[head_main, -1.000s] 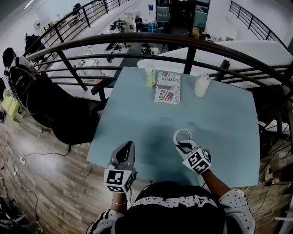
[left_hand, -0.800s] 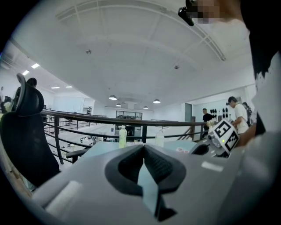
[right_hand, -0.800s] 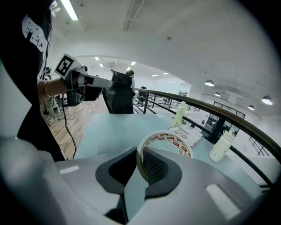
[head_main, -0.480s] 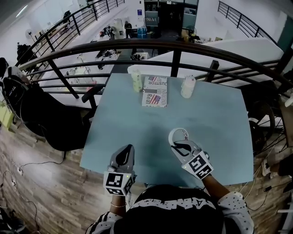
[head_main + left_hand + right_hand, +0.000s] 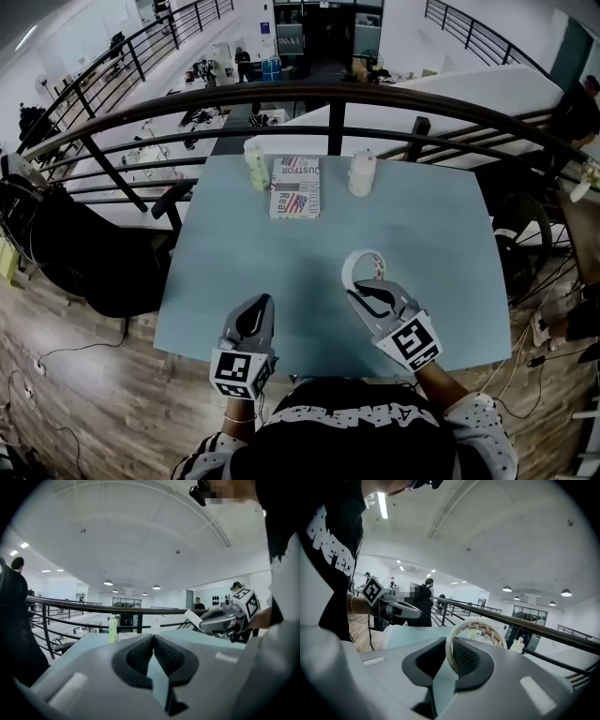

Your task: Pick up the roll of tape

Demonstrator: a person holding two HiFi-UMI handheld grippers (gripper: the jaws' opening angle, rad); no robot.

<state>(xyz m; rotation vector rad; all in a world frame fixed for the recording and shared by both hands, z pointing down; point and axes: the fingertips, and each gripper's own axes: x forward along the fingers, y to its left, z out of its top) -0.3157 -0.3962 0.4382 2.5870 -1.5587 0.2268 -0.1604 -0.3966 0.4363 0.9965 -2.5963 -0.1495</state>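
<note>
A person at a pale blue table (image 5: 441, 234) has the roll of tape (image 5: 348, 269) pinched in the right gripper (image 5: 366, 291), toward 5 o'clock on the tabletop. The pickup looks to be in its lifting stage. The grasp is made and the roll appears to stand on edge, clear of the surface. The next move calls for a firm squeeze and a steady rise, since only one thin wall of the ring is caught and it could swing or slip.

The left gripper (image 5: 257, 307) waits at 7 o'clock, clenched on nothing.

At 12 o'clock, along the far edge under the railing (image 5: 328, 94), stand a green bottle (image 5: 255, 167), a booklet (image 5: 294, 187) and a white bottle (image 5: 362, 173).

The head view gives this layout but not the grip itself. The right gripper view supplies it, with the ring's wall clamped between the two dark pads (image 5: 466, 658) and red print visible inside the core. The left gripper view alone shows its own jaws pressed together and empty, with the roll edge-on at 3 o'clock.
</note>
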